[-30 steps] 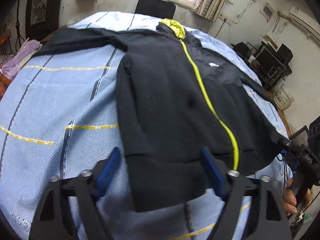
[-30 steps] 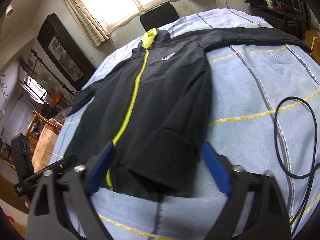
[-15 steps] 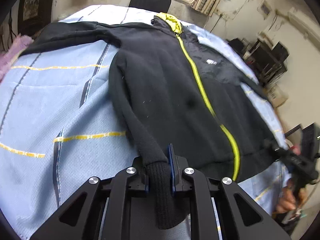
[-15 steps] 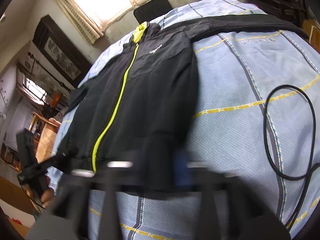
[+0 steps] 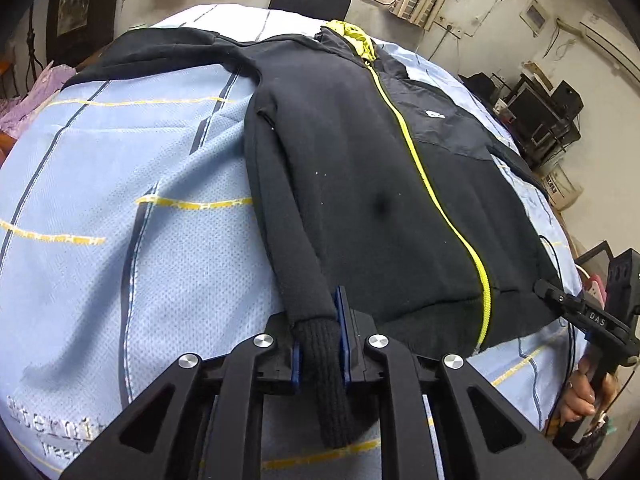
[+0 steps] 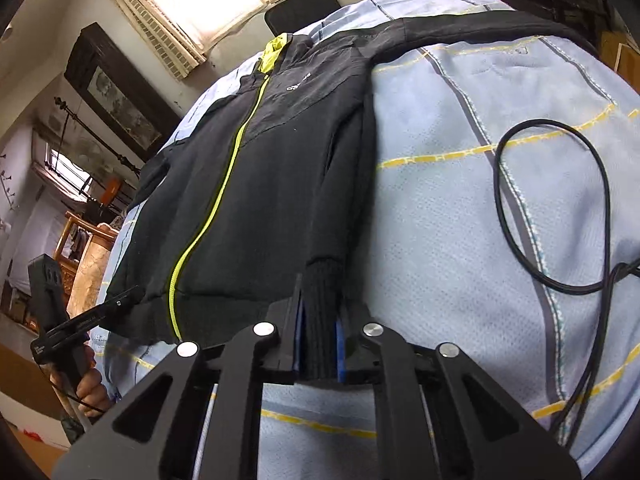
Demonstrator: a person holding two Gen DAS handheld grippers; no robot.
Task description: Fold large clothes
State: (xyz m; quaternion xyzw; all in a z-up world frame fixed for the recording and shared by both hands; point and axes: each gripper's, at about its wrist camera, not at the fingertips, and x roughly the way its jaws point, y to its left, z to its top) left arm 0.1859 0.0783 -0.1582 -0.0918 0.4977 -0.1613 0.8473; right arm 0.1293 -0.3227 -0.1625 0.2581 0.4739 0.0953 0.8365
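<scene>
Both tongs stood wide a second ago, each straddling a hem corner of the jacket [image 5: 360, 184]; since then their jaws have been closing, and now both are pinched narrow on cloth. The left tongs [image 5: 320, 344] clamp the ribbed hem at one bottom corner, with a short tail of black rib hanging down behind the pads. The right tongs [image 6: 318, 344] squeeze the ribbed hem at the other corner in the same way, and the cloth fills the gap between the blue pads. With both bottom corners gripped, the fold looks ready to begin: most likely the hem gets lifted and carried forward, away from the tongs, toward the collar [image 5: 354, 36]. The jacket is black fleece with a bright yellow zip [image 5: 424, 168] running straight ahead of the tongs, shut all the way up, and a small white logo [image 6: 298, 84] on the chest. It lies face up and fairly flat on a pale blue sheet [image 5: 120, 200] with yellow and dark stripes, its sleeves spread out to either side at the far end. A black cable [image 6: 560, 208] loops on the sheet just beside the right tongs, clear of the jacket.
</scene>
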